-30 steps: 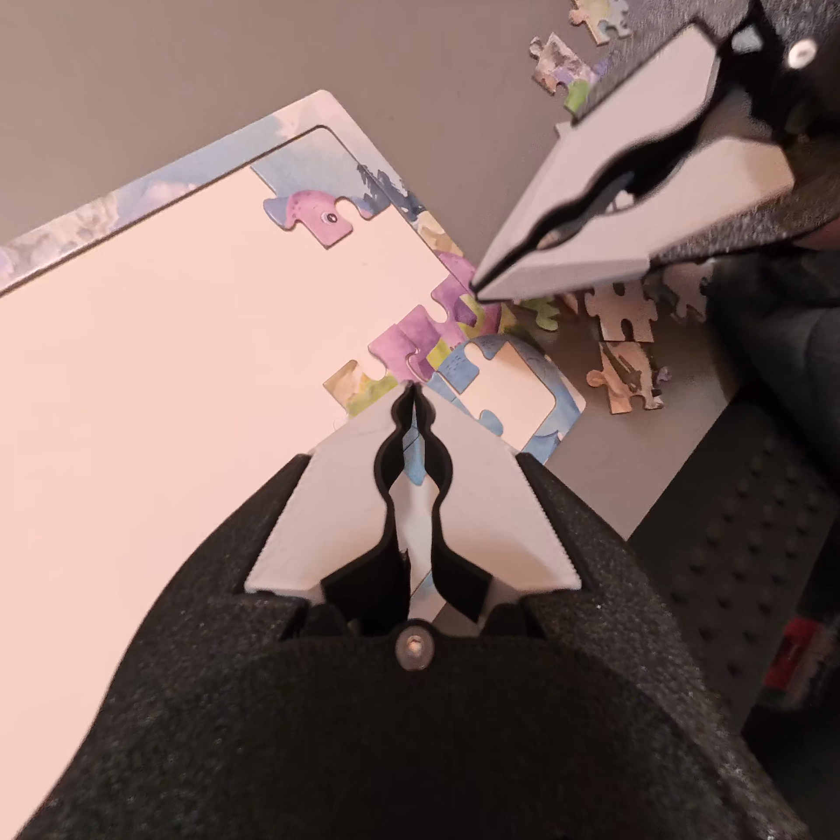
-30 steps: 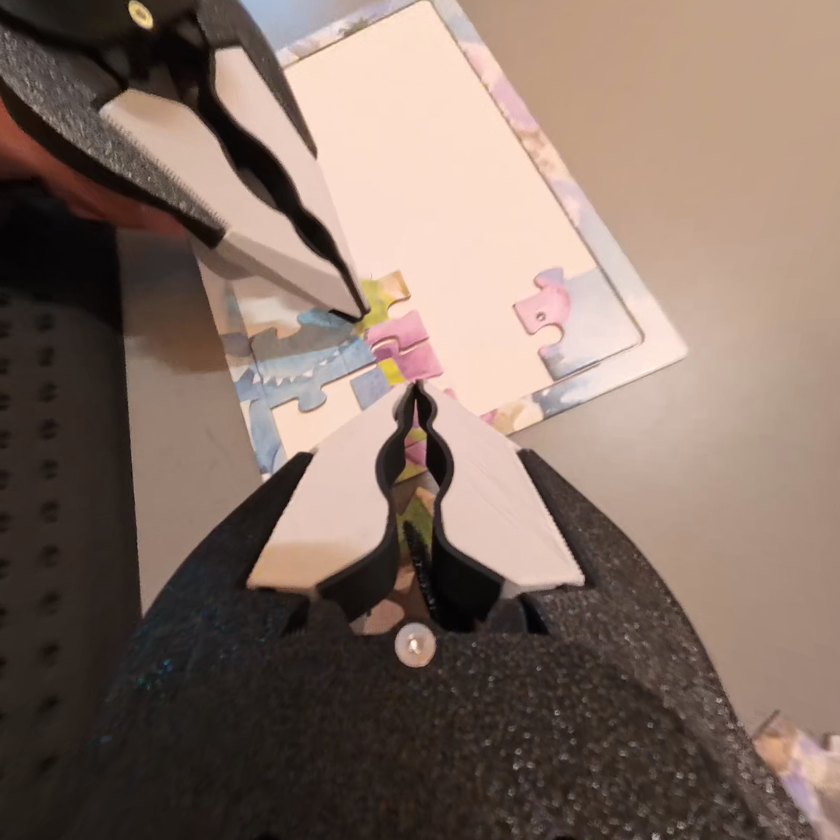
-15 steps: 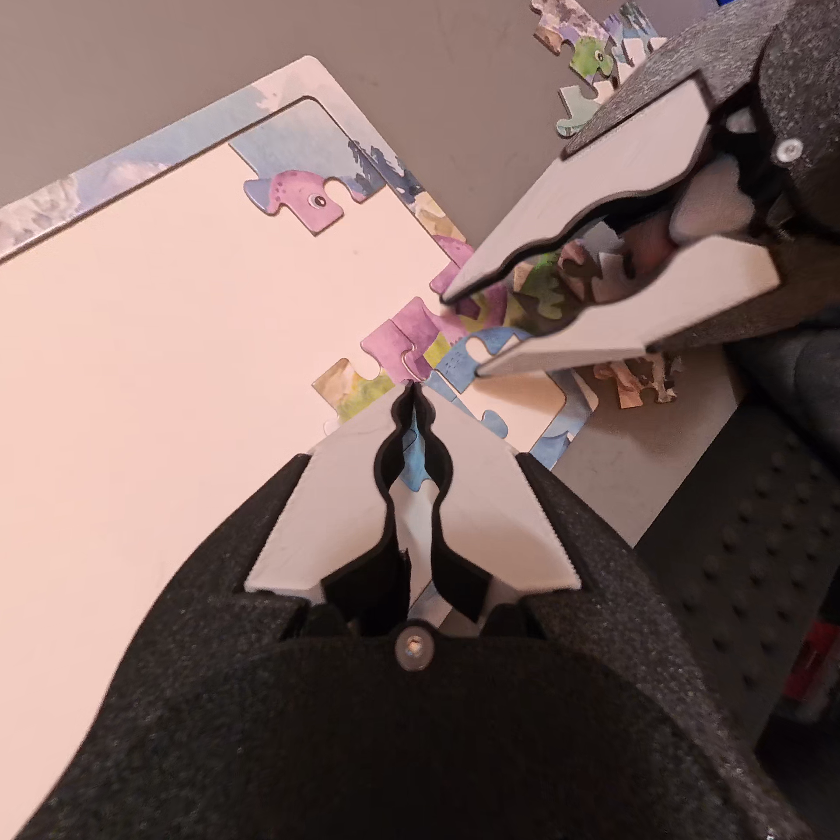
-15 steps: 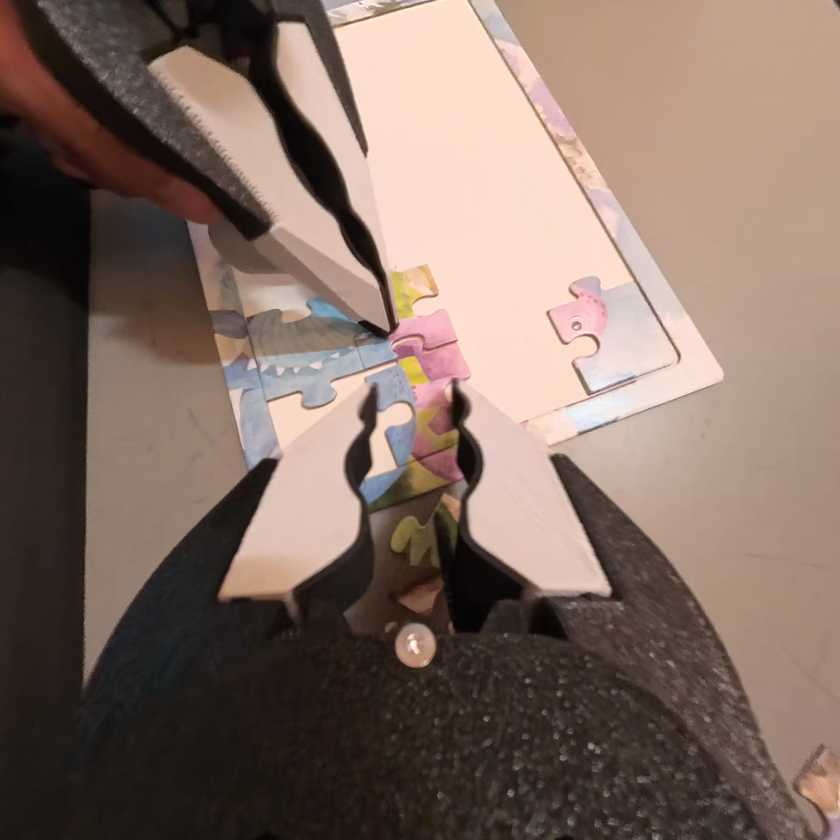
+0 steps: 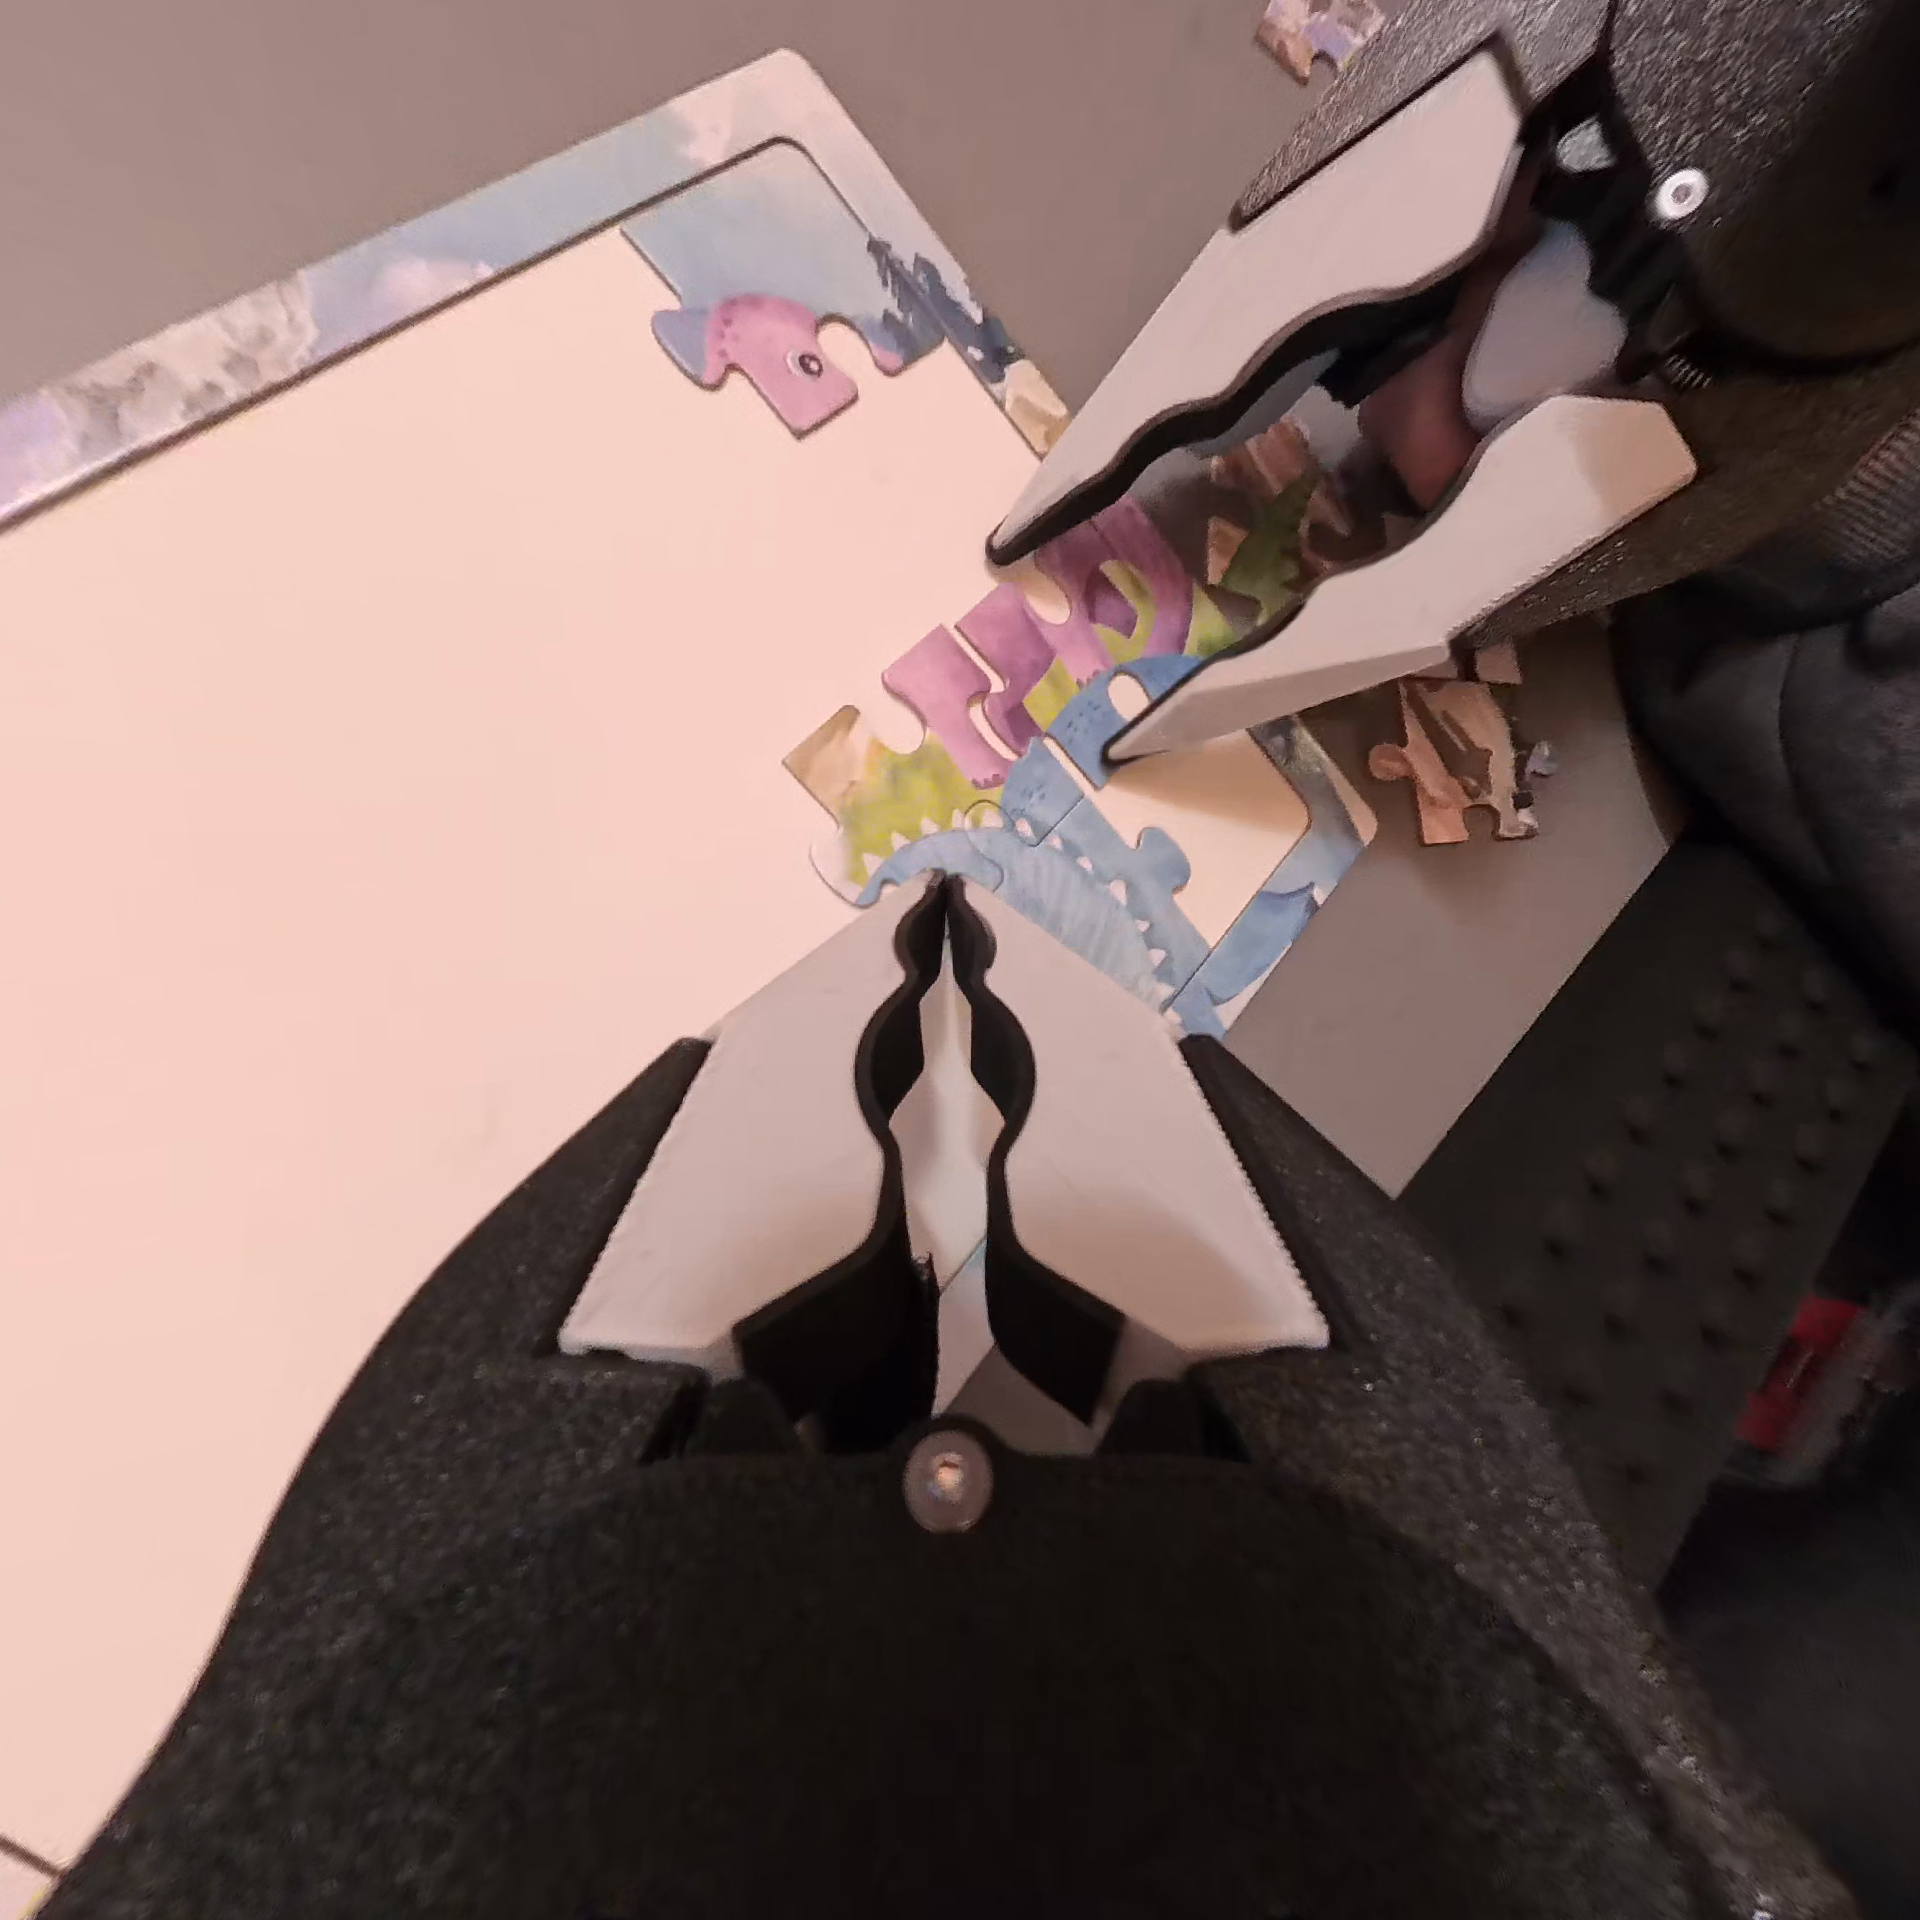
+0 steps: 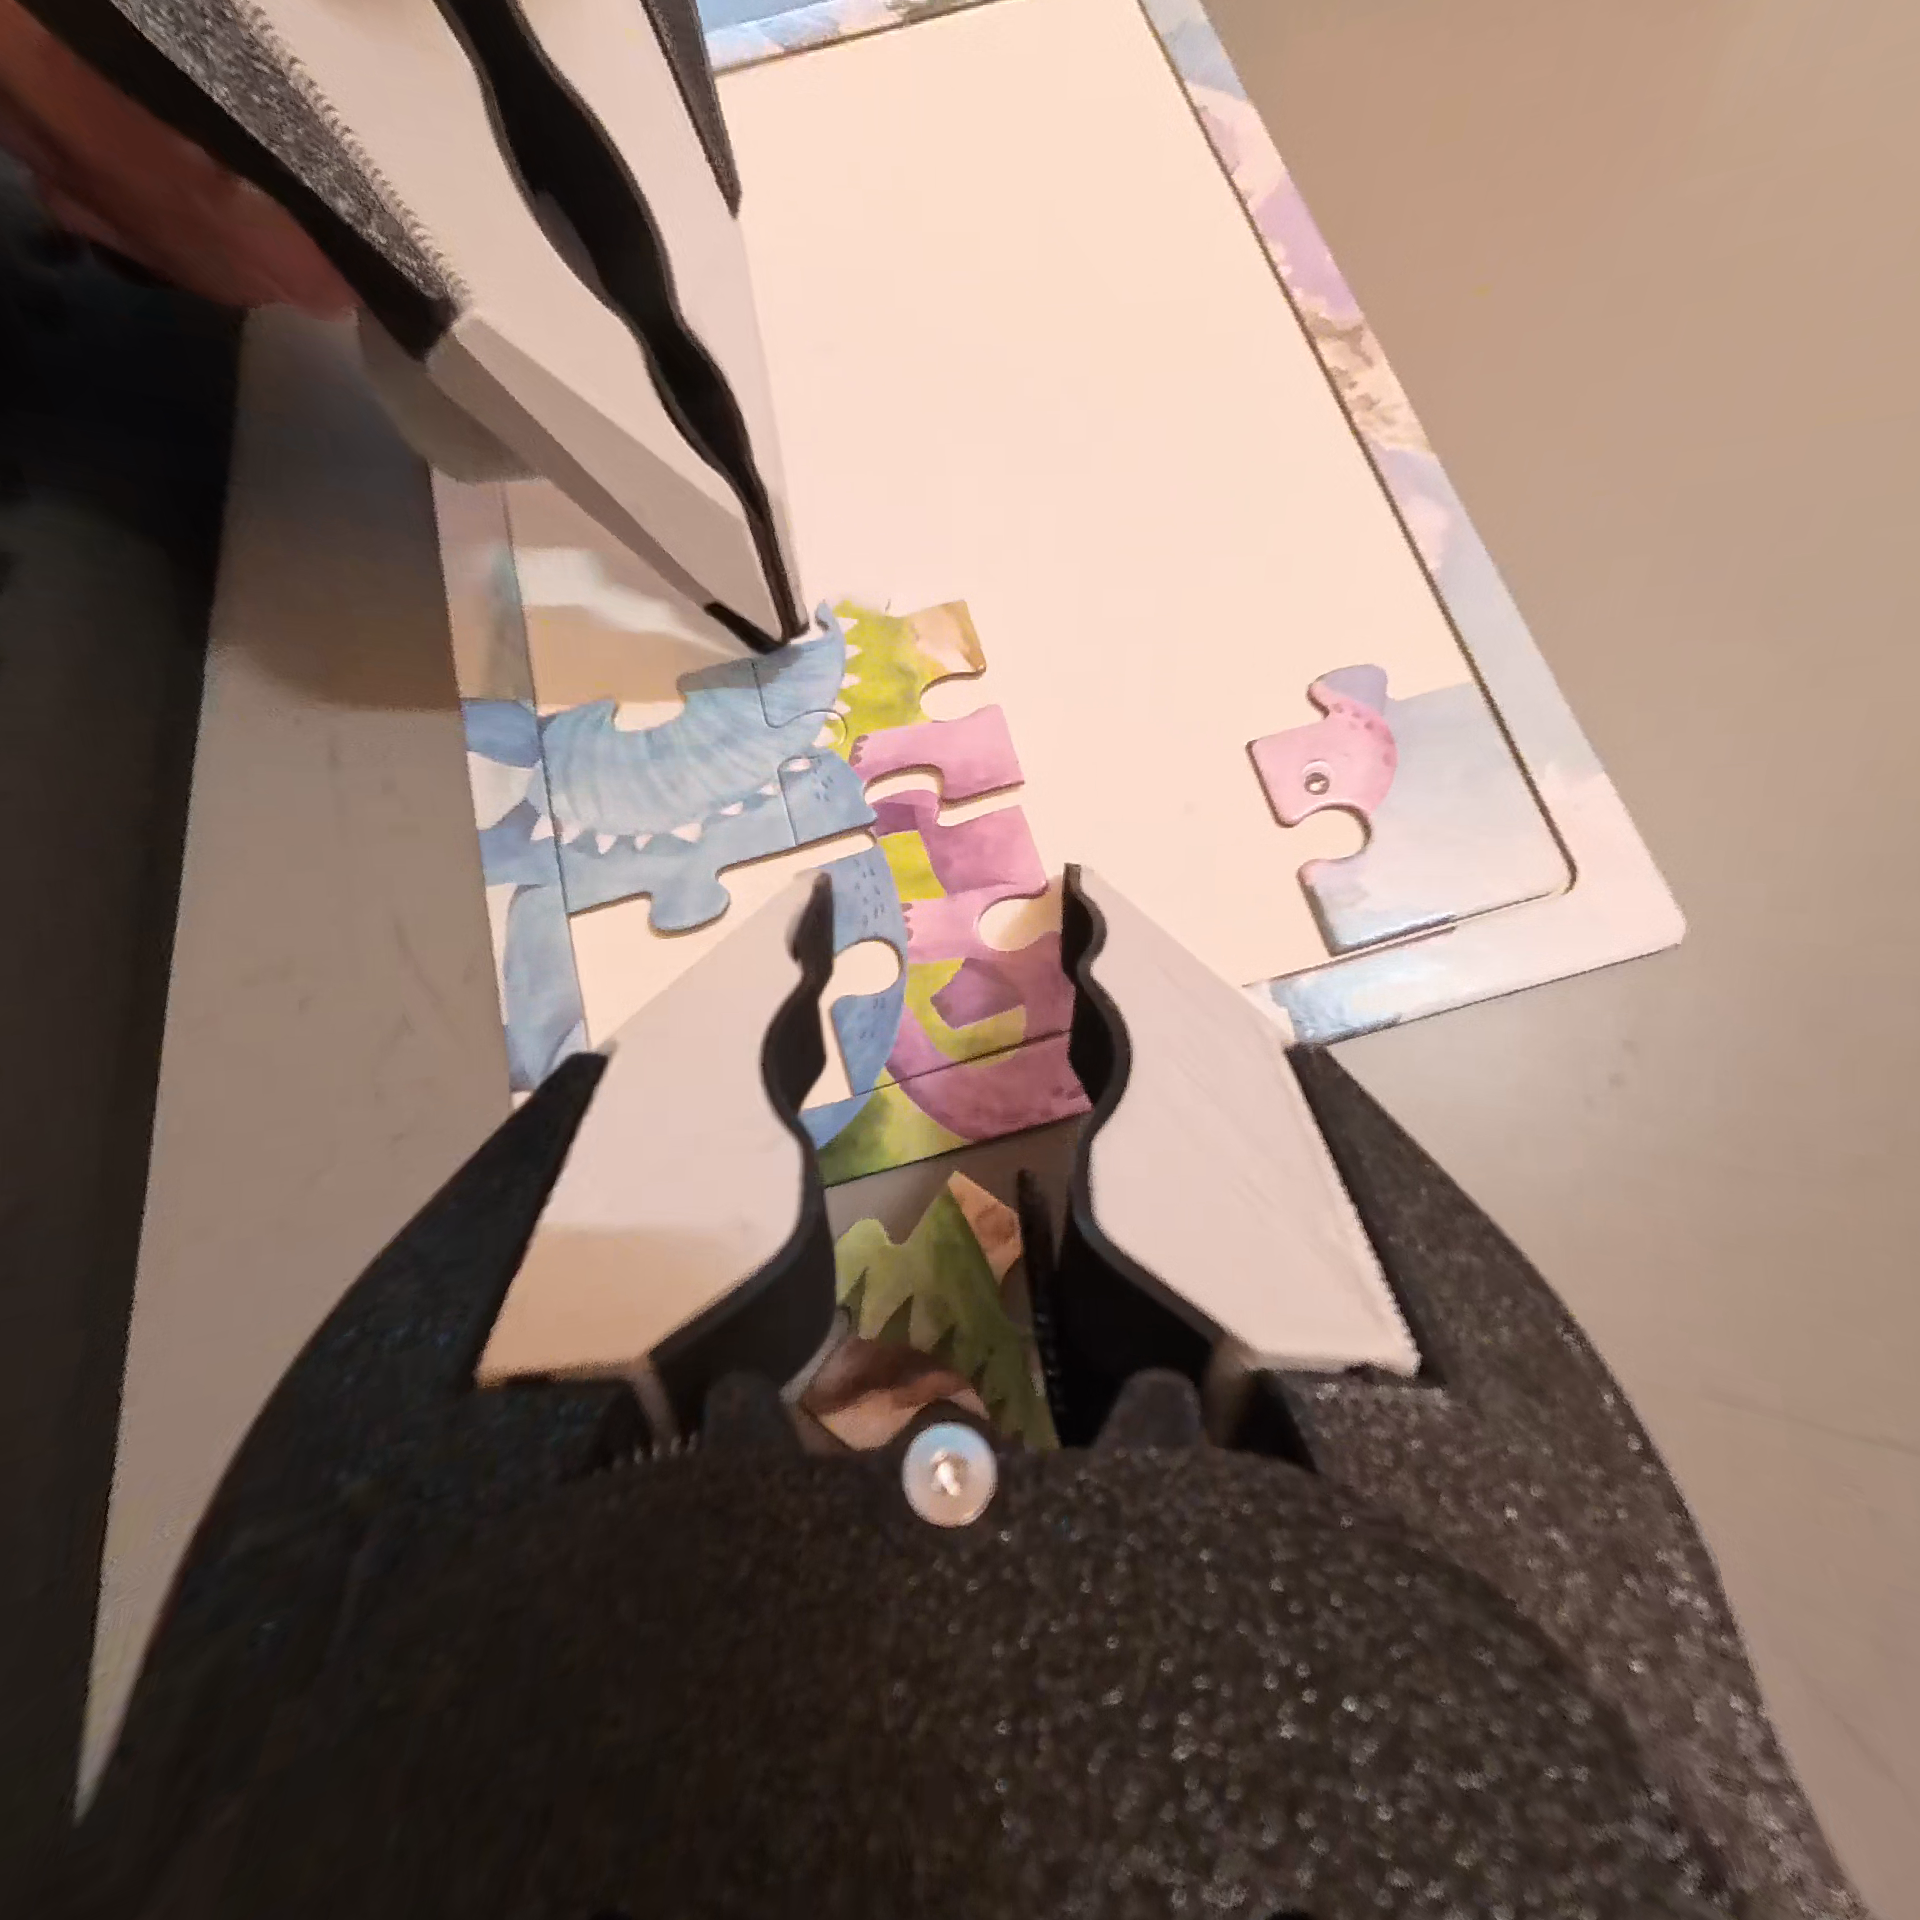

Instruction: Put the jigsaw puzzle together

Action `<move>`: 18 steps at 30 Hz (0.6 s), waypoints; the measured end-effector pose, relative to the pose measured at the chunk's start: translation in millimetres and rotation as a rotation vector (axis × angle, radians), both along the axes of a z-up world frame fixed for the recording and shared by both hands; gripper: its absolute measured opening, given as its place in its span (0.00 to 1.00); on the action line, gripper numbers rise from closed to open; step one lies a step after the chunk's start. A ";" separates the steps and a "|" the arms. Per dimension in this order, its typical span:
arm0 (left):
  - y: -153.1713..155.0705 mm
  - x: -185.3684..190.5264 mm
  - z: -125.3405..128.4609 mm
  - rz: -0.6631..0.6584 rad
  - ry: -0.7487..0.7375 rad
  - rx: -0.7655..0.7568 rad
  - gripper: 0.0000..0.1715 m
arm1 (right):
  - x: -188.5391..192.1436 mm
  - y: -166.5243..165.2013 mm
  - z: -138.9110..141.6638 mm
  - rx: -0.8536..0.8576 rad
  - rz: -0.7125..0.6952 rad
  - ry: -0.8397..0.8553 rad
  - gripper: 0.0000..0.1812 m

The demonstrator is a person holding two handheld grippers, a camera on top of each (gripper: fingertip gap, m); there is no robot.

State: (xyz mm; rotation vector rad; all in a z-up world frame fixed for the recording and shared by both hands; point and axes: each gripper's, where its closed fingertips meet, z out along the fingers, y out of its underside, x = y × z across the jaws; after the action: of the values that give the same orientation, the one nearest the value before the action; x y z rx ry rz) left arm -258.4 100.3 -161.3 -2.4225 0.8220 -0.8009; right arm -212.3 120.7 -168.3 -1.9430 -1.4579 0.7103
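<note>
Right hand-held gripper point(image 6: 940, 894) agape over joined puzzle pieces point(image 6: 935, 831).

The left gripper point(image 5: 943, 883), fingers together, touches blue pieces point(image 5: 1081, 862) in the puzzle tray point(image 5: 416, 623); the right gripper point(image 5: 1055, 649) spreads over purple pieces point(image 5: 997, 675).

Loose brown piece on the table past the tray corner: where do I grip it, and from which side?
Probably from above, right gripper open, jaws across the brown piece's narrow waist. It lies flat on the table, clear of the tray, so no edge is lifted for a side approach; one finger may need to slide under an edge.
</note>
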 end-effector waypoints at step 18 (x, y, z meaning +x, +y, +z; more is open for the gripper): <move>4.4 7.1 -5.2 -0.033 0.044 0.031 0.00 | -6.3 -7.6 -2.2 0.035 0.096 -0.029 0.29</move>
State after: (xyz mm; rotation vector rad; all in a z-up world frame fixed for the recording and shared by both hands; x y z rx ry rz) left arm -251.3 104.6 -166.4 -2.4124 0.8866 -0.7439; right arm -218.6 113.1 -170.5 -1.8748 -1.5798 0.6968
